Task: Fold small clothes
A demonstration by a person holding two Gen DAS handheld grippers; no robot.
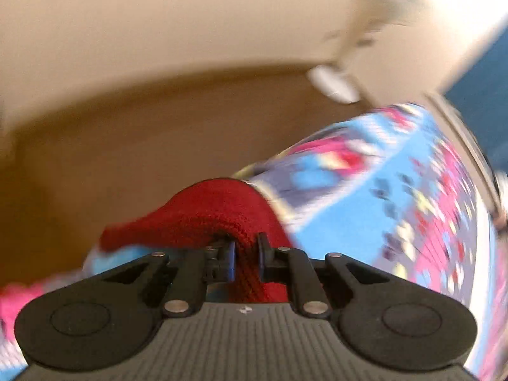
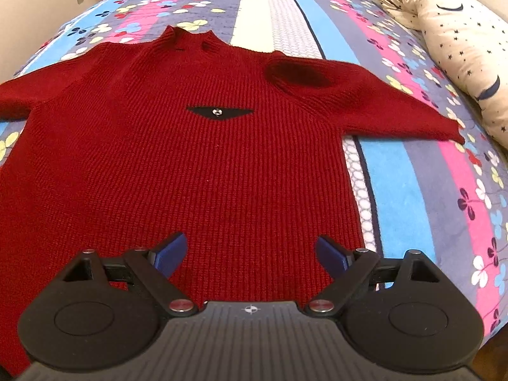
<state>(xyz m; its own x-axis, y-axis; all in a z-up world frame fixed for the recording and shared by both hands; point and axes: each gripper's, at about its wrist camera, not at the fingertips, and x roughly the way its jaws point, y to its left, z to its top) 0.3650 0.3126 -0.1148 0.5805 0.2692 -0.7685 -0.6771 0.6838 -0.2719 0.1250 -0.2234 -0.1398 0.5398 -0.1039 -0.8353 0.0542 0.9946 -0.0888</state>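
- On striped floral bedspread [image 2: 397, 171]: red knit sweater [image 2: 177, 165] laid flat, front up, collar at far end.
- Just above sweater's hem: right gripper [image 2: 250, 254], jaws wide, nothing between.
- At a bunched fold of sweater, raised off bedspread: left gripper [image 1: 247, 255] pinched narrow on red knit; view blurred.
- Beyond sweater's right sleeve: star-print pillow [image 2: 460, 31] at bed edge.

Sweater [image 2: 177, 146] flat on bedspread [image 2: 412, 190]; pillow [image 2: 460, 47] right.

Ribbed red knit sweater [image 2: 177, 165] lies on a soft printed cloth bedspread [image 2: 397, 174]; matt black plastic tongs [image 2: 249, 252].
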